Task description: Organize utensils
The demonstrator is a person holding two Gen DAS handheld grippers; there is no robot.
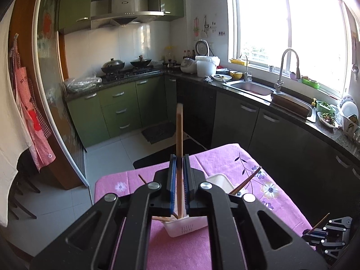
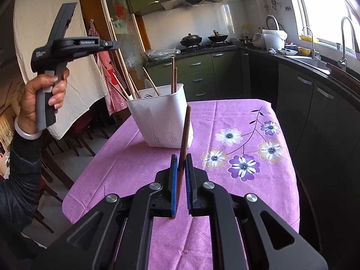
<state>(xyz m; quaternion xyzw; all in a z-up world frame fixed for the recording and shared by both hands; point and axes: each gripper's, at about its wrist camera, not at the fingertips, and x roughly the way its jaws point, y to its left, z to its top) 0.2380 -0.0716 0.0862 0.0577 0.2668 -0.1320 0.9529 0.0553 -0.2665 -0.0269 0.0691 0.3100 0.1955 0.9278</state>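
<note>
The left hand-held gripper (image 1: 179,157) is pinching 1 light wooden chopstick (image 1: 179,132) between its blue pads, the stick rising upright past the fingertips while its lower end shows below the jaws, just above the white utensil holder (image 1: 186,226). That holder stands on the worktop (image 1: 126,180), which is draped in a purple cloth with a flower print, and from the left wrist view it sits directly under the gripper, with more chopsticks leaning out of it toward the left and right. The right hand-held gripper (image 2: 181,157) is likewise pressed onto 1 darker brown chopstick (image 2: 186,130), held upright and tilted slightly to the right, over the near part of the worktop. In the right wrist view the utensil holder (image 2: 162,121) stands toward the far left edge of the worktop (image 2: 126,168), beyond the gripper, holding several wooden chopsticks and what looks like a fork and a spoon. The person's left hand (image 2: 46,99) grips the handle of the left tool, raised at the left, above and beside the holder; a pale bangle sits at the wrist above a dark sleeve.
</note>
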